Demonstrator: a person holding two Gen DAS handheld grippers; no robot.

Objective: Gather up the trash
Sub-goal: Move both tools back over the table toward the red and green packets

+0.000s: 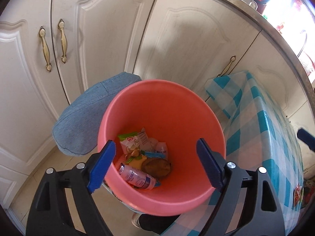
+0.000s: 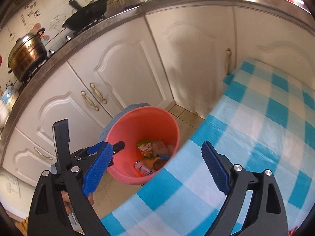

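Note:
A pink bin (image 1: 167, 108) stands on the floor beside the table; the right wrist view shows the bin (image 2: 143, 123) too. On its bottom lie a green-and-white snack wrapper (image 1: 130, 143), a pink wrapper (image 1: 137, 179) and a brown round scrap (image 1: 157, 167). My left gripper (image 1: 156, 143) hangs open over the bin's mouth with nothing between its pads. My right gripper (image 2: 157, 145) is open and empty above the table's edge, close to the bin. A small red wrapper (image 1: 298, 193) lies on the tablecloth at the far right.
A table with a blue checked cloth (image 2: 246, 137) fills the right side. A blue denim cushion (image 1: 84, 118) sits behind the bin. White cabinet doors (image 1: 98, 39) stand close behind. A pot (image 2: 27, 53) and a wok (image 2: 86, 17) are on the counter.

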